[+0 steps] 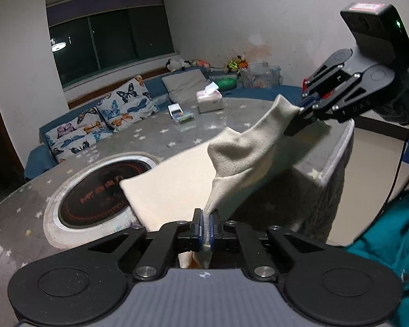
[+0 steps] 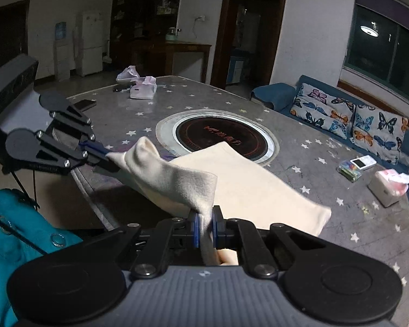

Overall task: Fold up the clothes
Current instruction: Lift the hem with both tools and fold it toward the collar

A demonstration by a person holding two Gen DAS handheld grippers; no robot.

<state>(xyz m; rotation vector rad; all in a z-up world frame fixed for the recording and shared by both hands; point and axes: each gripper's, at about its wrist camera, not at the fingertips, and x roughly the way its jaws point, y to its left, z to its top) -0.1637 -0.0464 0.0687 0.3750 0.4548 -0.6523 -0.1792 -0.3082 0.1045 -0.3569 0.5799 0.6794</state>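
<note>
A cream fleece cloth (image 1: 174, 182) lies partly on the grey star-patterned table (image 1: 27, 212), its far edge over the round hob. My left gripper (image 1: 206, 216) is shut on one near corner, and the fabric rises from its pads. In the left wrist view, my right gripper (image 1: 300, 113) at upper right is shut on the other near corner, lifted off the table. The right wrist view shows the same cloth (image 2: 248, 179) pinched in the right gripper (image 2: 204, 216), with the left gripper (image 2: 107, 154) holding the raised corner at the left. The strip between both grippers sags and folds over.
A round black hob (image 2: 218, 136) sits in the table's middle. On the table are a tissue box (image 2: 387, 188), a small card pack (image 2: 350, 170), a second tissue box (image 2: 143, 88) and a phone (image 2: 84, 105). A sofa with butterfly cushions (image 1: 101, 120) stands behind. A teal sleeve (image 1: 390, 231) is near the table edge.
</note>
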